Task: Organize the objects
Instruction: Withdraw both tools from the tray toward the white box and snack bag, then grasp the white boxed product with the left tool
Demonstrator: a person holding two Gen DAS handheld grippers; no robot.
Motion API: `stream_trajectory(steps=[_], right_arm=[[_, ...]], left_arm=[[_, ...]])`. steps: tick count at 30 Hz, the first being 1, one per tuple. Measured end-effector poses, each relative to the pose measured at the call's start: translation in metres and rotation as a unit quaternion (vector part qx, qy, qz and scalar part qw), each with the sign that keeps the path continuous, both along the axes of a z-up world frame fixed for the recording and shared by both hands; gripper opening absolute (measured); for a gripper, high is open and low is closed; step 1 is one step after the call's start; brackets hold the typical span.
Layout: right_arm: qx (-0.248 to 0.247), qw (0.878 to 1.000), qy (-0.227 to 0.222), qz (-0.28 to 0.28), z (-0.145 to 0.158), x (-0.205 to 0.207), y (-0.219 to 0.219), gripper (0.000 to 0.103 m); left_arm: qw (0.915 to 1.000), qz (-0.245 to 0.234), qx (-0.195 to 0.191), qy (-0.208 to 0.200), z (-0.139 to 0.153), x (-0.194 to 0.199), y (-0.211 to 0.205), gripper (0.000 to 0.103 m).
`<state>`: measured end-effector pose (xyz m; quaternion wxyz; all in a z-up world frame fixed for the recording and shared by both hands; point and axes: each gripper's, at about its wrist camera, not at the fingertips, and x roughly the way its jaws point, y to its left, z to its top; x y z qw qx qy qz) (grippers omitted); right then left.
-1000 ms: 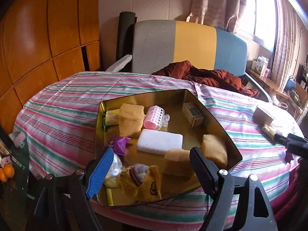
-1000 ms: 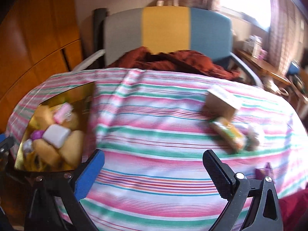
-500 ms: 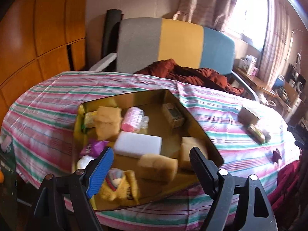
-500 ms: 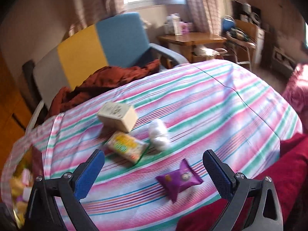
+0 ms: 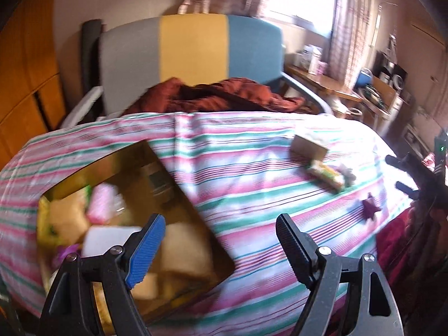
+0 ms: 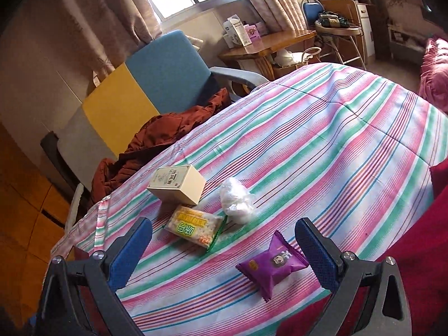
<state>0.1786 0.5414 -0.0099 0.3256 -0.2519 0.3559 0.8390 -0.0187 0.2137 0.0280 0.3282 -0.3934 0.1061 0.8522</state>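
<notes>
On striped tablecloth [image 6: 322, 140]: loose snacks.

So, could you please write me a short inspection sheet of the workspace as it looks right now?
Surface: striped cloth over a table.
Job's things: gold tray holding sponges and packets; cream box, yellow snack pack, white plastic bundle and purple packet loose on the cloth.
Clutter: nothing seen.
Grippers: left gripper open, empty; right gripper open, empty, near the purple packet.
Cables: nothing seen.
Surroundings: tricolour chair with rust-red garment, side desk, window.
</notes>
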Motion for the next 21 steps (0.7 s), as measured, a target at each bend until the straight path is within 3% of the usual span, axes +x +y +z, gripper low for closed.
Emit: stream_trajectory(steps=[8, 12, 21], right_arm=[[-0.017, 0.999, 0.007, 0.032, -0.005, -0.007, -0.001, 0.102], [-0.022, 0.999, 0.011, 0.049, -0.007, -0.009, -0.003, 0.102], [-0.047, 0.995, 0.037, 0.080, -0.009, -0.010, -0.001, 0.102]], left_arm=[[0.9965, -0.068, -0.022, -0.044, 0.000, -0.018, 0.104, 0.085], [0.9869, -0.083, -0.002, -0.138, -0.012, -0.036, 0.153, 0.085], [0.9588, -0.041, 0.024, -0.280, -0.052, -0.084, 0.254, 0.086]])
